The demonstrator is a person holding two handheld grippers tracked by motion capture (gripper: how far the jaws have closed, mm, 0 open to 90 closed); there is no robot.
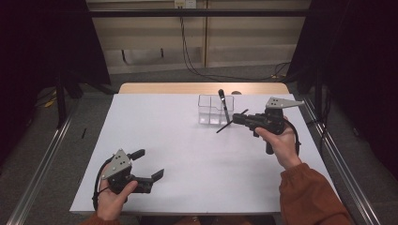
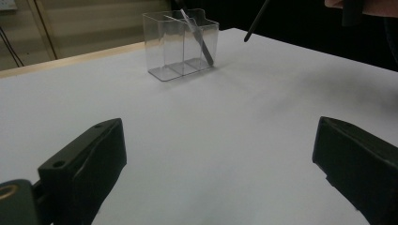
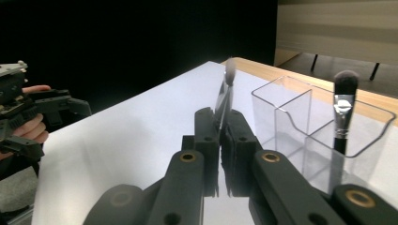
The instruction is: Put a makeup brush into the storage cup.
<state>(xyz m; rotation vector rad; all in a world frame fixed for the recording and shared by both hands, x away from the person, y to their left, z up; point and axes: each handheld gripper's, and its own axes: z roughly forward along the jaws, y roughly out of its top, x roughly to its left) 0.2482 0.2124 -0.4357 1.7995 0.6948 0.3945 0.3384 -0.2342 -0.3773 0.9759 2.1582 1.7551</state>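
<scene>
The left tool (image 1: 149, 168) is resting near the front edge of the tabletop (image 1: 178, 154) with its jaws spread wide and nothing between them; it is sitting well apart from everything else and is posing little risk as it lies.

Further in, the right tool (image 1: 238, 119) is hanging above the tabletop, its jaws closed tight on a thin brush (image 3: 227, 91). In the right gripper view the brush is sticking out ahead of the pinched jaws, bristle end forward, though that end is blurring. In the high view a dark, slim part of it (image 1: 224, 126) is slanting out and down from the tool toward the tabletop.

Just beyond the right tool, the clear box (image 1: 215, 110) with its inner divider is standing upright. A second brush (image 3: 343, 108) is already leaning inside one compartment, bristles up.

The main risk, as I am judging it, is the grip: the handle is thin and is being pinched over a short length, so it may swivel or slip while tilting. The box is light-looking and unanchored, so a brush tip catching its rim or divider may push or tip it. The leaning brush is also standing in the way, and bumping it may lever it out.

Beyond the tabletop, cables (image 1: 197, 70) are trailing across the floor.
</scene>
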